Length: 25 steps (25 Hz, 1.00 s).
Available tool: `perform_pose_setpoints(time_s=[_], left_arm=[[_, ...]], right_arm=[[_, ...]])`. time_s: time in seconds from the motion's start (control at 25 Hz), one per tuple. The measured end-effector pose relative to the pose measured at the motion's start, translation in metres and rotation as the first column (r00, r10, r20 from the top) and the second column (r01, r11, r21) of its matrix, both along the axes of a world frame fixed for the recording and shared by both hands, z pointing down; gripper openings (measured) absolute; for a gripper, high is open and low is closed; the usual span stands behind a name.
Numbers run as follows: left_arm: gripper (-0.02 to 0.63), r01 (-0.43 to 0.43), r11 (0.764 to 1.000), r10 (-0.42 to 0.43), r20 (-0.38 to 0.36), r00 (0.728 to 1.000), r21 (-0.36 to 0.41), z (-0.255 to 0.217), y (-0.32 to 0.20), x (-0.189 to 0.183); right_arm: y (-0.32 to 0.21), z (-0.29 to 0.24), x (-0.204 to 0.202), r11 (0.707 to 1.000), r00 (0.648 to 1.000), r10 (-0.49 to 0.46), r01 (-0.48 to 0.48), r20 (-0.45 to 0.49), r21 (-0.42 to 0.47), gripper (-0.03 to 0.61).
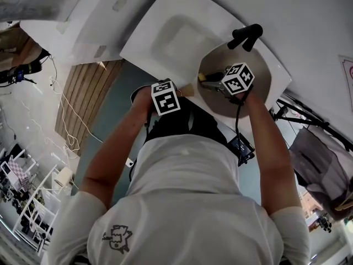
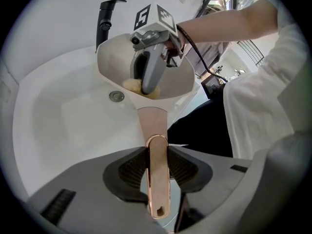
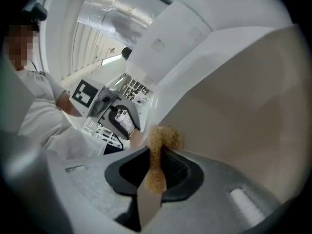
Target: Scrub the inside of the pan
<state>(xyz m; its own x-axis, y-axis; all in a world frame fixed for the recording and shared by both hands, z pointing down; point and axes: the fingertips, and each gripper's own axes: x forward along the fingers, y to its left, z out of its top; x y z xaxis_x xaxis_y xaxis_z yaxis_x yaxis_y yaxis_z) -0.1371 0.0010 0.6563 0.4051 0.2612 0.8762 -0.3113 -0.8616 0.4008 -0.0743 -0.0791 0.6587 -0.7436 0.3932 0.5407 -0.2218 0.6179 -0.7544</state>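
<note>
1. From the head view, the person's white-shirted back fills the foreground, and both bare forearms reach forward to the sink.
2. The left gripper [image 2: 157,173] has its jaws pressed on the copper-coloured handle [image 2: 152,126] of the pan. The handle runs straight out between the ribbed pads, and its end with the hanging hole points back toward the camera.
3. The right gripper [image 3: 154,173] pinches a yellowish scrubbing sponge [image 3: 159,139]. The frayed top of the sponge sticks out past the jaw tips and lies against the pan's pale inner wall.
4. The pan [image 2: 117,57] is held tilted over the basin, not resting on it, with its beige inside turned toward the left gripper. The right gripper reaches down into it from above, with the sponge at the low part of the bowl near the handle root.
5. Under and behind the pan lies the white sink [image 1: 165,37]. Its round metal drain [image 2: 116,96] shows just left of the pan's lower edge.
6. Farthest off, the black faucet [image 1: 245,36] stands at the rim of the sink beyond the pan.
</note>
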Motion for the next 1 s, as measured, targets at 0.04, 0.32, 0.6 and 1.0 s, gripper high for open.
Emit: perform_pose_setpoints(time_s=[0.04, 0.32, 0.6, 1.0], left_arm=[[0.137, 0.000, 1.000, 0.000, 0.001, 1.000, -0.002, 0.000, 0.000, 0.000], [0.137, 0.007, 1.000, -0.007, 0.014, 1.000, -0.025, 0.001, 0.002, 0.000], [0.137, 0.005, 0.999, -0.004, 0.013, 1.000, -0.051, 0.002, 0.002, 0.002], [0.137, 0.004, 0.998, -0.003, 0.013, 1.000, -0.069, 0.003, 0.001, 0.002]], right_arm=[[0.012, -0.002, 0.001, 0.998, 0.999, -0.054, 0.053, -0.001, -0.034, 0.069], [0.090, -0.019, 0.051, 0.859, 0.902, -0.426, 0.379, -0.069, -0.344, 0.066], [0.114, -0.037, 0.139, 0.644, 0.661, -0.712, 0.481, -0.236, -0.595, 0.063], [0.018, -0.037, 0.249, 0.605, -0.010, -0.661, 0.584, -0.750, -0.541, 0.063]])
